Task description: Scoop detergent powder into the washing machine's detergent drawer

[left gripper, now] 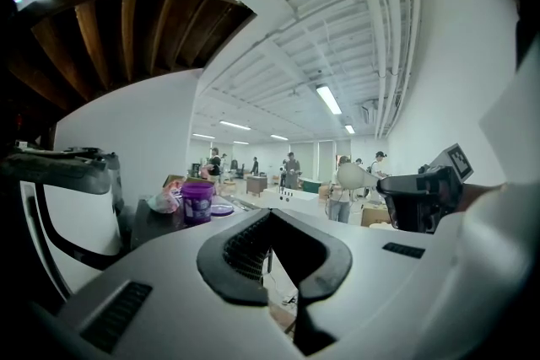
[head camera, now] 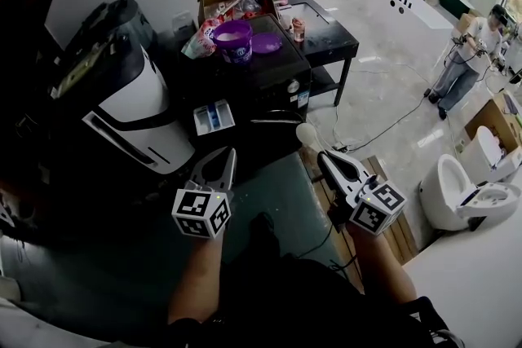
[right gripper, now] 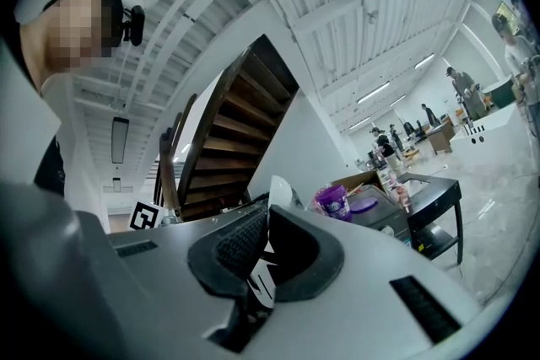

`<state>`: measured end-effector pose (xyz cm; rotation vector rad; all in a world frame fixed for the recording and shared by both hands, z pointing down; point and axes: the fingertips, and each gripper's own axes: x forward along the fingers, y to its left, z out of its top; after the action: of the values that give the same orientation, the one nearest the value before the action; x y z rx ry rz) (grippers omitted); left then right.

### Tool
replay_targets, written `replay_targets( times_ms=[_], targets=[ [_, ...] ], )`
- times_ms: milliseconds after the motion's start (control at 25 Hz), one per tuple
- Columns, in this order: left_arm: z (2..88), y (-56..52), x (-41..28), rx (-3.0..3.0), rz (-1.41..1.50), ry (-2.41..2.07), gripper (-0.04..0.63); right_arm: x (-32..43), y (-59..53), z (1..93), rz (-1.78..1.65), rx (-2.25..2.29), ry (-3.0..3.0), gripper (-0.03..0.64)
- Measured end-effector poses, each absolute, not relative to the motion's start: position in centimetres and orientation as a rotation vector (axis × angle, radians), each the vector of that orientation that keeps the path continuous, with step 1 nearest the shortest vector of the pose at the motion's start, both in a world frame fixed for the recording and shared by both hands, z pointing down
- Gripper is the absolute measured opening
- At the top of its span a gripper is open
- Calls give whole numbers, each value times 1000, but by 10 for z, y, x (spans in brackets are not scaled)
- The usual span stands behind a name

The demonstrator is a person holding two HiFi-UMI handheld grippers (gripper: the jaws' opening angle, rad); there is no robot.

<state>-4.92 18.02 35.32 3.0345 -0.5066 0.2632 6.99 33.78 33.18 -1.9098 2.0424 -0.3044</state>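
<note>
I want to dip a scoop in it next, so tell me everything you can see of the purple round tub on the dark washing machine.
The purple round plastic-looking tub stands upright on top of the dark washing machine, near its far left. It bears a pale label on its side and looks open; its contents cannot be made out. A flat purple lid lies beside it at the right. A crumpled pinkish bag sits close at its left; whether they touch is unclear.
</note>
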Motion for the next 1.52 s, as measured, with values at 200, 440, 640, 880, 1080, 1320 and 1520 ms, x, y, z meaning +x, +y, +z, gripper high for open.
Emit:
replay_targets(
  times_ms=[200, 440, 640, 880, 1080, 1320, 1520],
  targets=[
    [353, 167, -32, 3040, 262, -483, 8, 86, 327, 331, -299, -1921, 2024, 20],
    [356, 136, -15, 3038, 266, -470, 8, 101, 294, 338, -324, -1924, 2022, 20],
    [361, 95, 2, 3019, 277, -473, 8, 117, 253, 343, -361, -1930, 2030, 20],
    [367, 36, 16, 3002, 269, -482, 8, 134, 189, 341, -375, -1953, 2066, 20],
    [362, -12, 23, 3014, 241, -487, 8, 140, 134, 333, -387, -1965, 2092, 20],
    [356, -60, 27, 3020, 192, -492, 8, 139, 83, 332, -407, -1974, 2106, 20],
    [354, -80, 32, 3021, 185, -478, 8, 145, 62, 332, -407, -1991, 2088, 20]
  ],
)
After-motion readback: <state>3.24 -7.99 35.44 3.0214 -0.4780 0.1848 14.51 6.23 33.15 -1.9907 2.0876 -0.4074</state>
